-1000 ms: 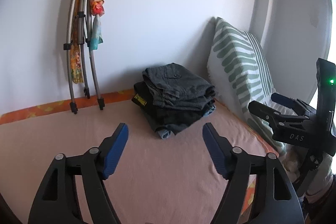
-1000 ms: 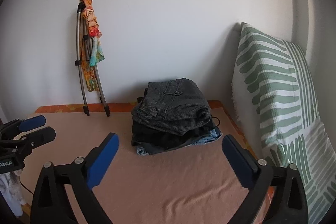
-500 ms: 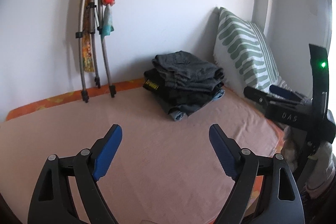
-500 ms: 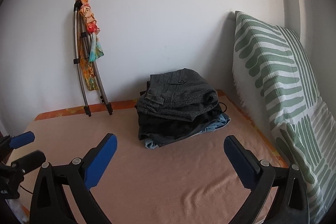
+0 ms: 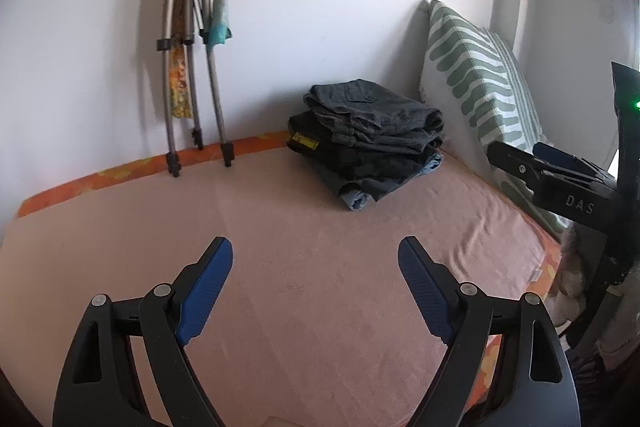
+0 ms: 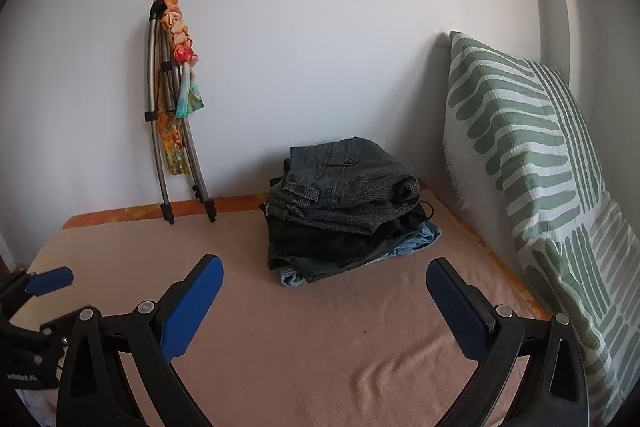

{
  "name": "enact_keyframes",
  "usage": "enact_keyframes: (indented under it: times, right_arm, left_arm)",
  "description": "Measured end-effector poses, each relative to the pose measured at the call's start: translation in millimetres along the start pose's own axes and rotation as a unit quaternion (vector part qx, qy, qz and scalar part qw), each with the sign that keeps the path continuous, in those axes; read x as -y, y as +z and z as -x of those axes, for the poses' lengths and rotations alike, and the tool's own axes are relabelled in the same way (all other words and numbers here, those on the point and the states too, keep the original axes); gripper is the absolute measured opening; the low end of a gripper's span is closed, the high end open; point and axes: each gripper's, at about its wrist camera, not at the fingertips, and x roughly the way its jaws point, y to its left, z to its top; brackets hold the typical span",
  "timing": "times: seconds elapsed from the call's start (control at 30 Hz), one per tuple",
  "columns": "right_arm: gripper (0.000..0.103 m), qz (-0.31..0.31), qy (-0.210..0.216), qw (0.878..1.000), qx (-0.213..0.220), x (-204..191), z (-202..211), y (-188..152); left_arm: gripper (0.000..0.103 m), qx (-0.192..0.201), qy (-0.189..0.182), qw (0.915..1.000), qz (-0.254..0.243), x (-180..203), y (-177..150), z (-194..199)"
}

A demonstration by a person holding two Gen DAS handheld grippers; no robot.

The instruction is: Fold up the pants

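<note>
A stack of folded pants (image 5: pixel 370 139) (image 6: pixel 344 203) sits on the bed (image 5: pixel 280 267) (image 6: pixel 320 327), toward its far end and close to the white wall. The top pair is dark grey with a buttoned pocket; under it lie black pairs, and a light blue denim pair shows at the bottom edge of the stack. Just beside the stack, on its right, a green-and-white patterned pillow (image 5: pixel 476 83) (image 6: pixel 532 163) leans upright against the wall. To the left of the stack, well apart from it, a folded metal frame (image 5: pixel 188 67) (image 6: pixel 168 139) with colourful cloth tied on it stands against the wall, its feet on the orange edge of the bed. The left gripper (image 5: pixel 316 259) hangs over the pink cover nearer than the stack, its blue-padded fingers spread wide with nothing between them. The right gripper (image 6: pixel 324 275) is likewise spread wide and empty, just short of the stack; in the left wrist view it shows at the right, beyond the bed's edge (image 5: pixel 560 179).
</note>
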Motion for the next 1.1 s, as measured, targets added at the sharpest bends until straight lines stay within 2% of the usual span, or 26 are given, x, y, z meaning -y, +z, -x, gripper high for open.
enact_keyframes:
  times: [0.23, 0.43, 0.73, 1.1]
  right_arm:
    - [0.103, 0.003, 0.002, 1.0, -0.013, -4, -1, -7]
    - [0.103, 0.005, 0.001, 1.0, -0.01, -5, 2, -10]
    - [0.103, 0.015, -0.011, 1.0, -0.016, -7, -2, -16]
    - [0.103, 0.014, -0.006, 1.0, -0.016, -9, 0, -19]
  left_arm:
    - [0.085, 0.003, 0.007, 0.9999, 0.007, -6, -6, 6]
    - [0.085, -0.012, 0.004, 0.9998, 0.018, -9, -10, 4]
    - [0.085, -0.01, 0.006, 0.9999, 0.011, -7, -14, 11]
    - [0.085, -0.01, 0.007, 0.9999, 0.01, -6, -15, 17]
